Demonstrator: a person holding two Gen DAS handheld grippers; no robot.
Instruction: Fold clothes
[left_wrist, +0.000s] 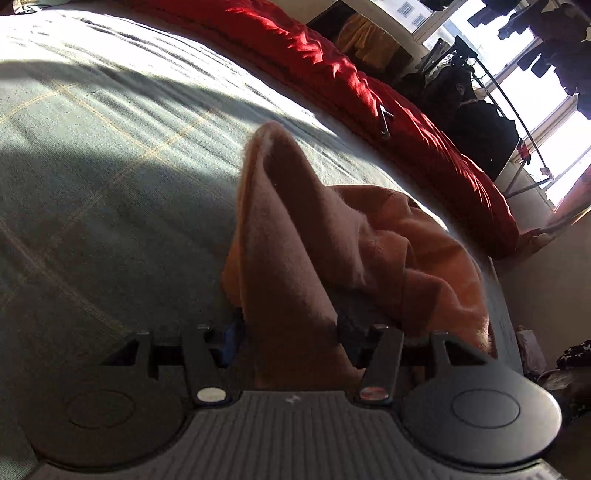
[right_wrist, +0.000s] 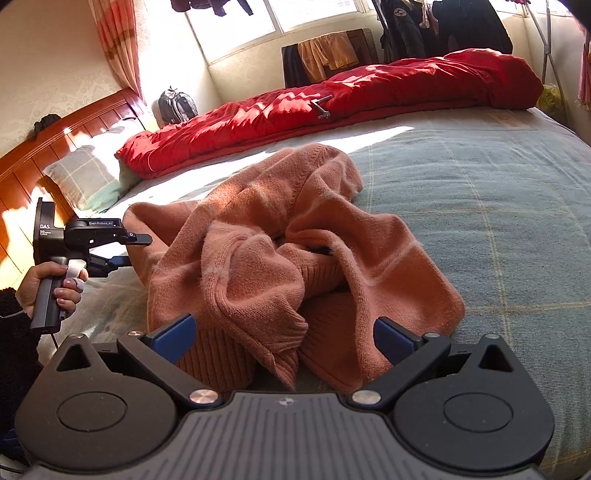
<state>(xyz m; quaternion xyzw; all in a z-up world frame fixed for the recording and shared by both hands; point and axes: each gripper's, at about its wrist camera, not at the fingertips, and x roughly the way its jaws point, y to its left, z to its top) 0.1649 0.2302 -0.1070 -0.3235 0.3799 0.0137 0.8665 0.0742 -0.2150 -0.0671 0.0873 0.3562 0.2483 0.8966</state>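
A salmon-pink knitted sweater (right_wrist: 295, 236) lies crumpled on the grey-green checked bedspread (right_wrist: 480, 203). My right gripper (right_wrist: 284, 336) is open wide just above the sweater's ribbed hem, its blue pads on either side of the bunched cloth without pressing it. My left gripper (right_wrist: 129, 251), held by a hand (right_wrist: 48, 284), sits at the sweater's left edge with its jaws apart. In the left wrist view a raised fold of the sweater (left_wrist: 295, 240) stands between the left gripper (left_wrist: 290, 332) fingers, loose, over the bedspread (left_wrist: 110, 166).
A red quilt (right_wrist: 332, 107) runs along the far side of the bed, also in the left wrist view (left_wrist: 332, 74). A checked pillow (right_wrist: 85, 177) and a wooden headboard (right_wrist: 55, 147) are on the left. A grey backpack (right_wrist: 175, 105) and hung clothes (left_wrist: 480, 122) stand by the window.
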